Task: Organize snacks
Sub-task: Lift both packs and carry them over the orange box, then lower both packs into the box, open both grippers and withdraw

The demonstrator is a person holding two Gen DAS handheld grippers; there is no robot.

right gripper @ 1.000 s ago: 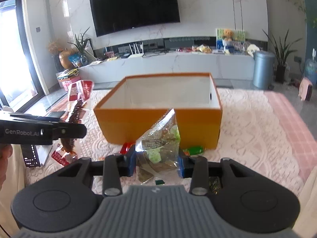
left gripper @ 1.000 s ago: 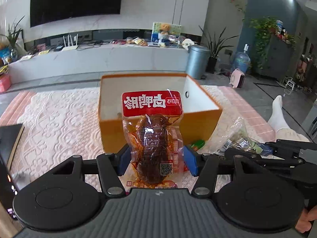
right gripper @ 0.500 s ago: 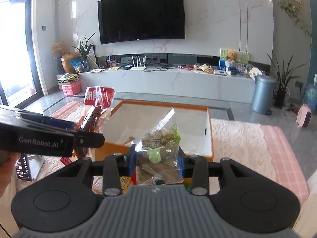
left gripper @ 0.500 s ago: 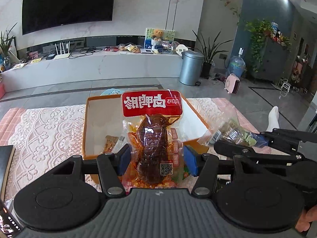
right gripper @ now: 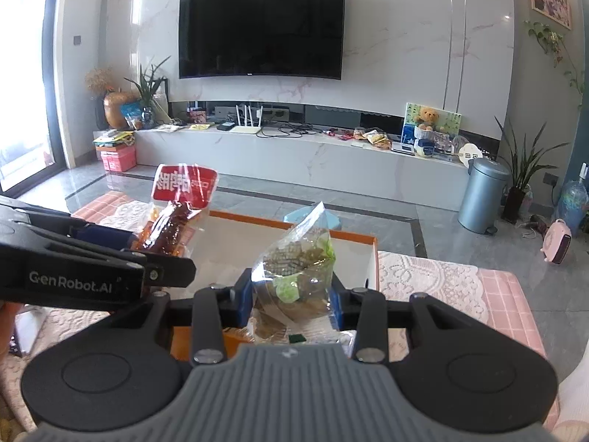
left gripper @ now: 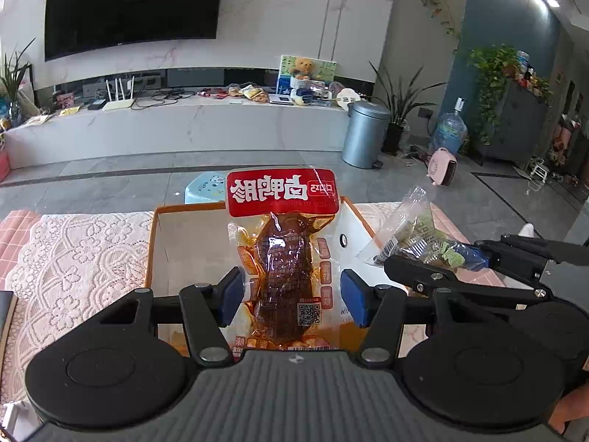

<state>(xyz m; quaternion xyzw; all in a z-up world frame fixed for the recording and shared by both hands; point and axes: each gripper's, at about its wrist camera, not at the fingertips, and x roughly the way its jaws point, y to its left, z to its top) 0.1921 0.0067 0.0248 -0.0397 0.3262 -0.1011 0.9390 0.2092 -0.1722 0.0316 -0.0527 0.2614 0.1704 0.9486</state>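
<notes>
— So, what is the left hand-held gripper (left gripper: 291, 296) carrying?
— A clear vacuum pouch with a red header and a dark brown meat snack inside (left gripper: 285, 258). Its blue pads are clamped on the pouch's lower sides, and the pouch stands upright at the centre of the left wrist view, in front of the open orange cardboard box with white inside walls (left gripper: 184, 235).
— And the right hand-held gripper (right gripper: 292, 300)?
— Closed on a crinkled transparent packet with green and brown contents (right gripper: 294, 269), low in the middle of its own view, over the box's near edge.
— Where is the box?
— On the bench, on a white lace cloth (left gripper: 73, 261) over pink check.
</notes>
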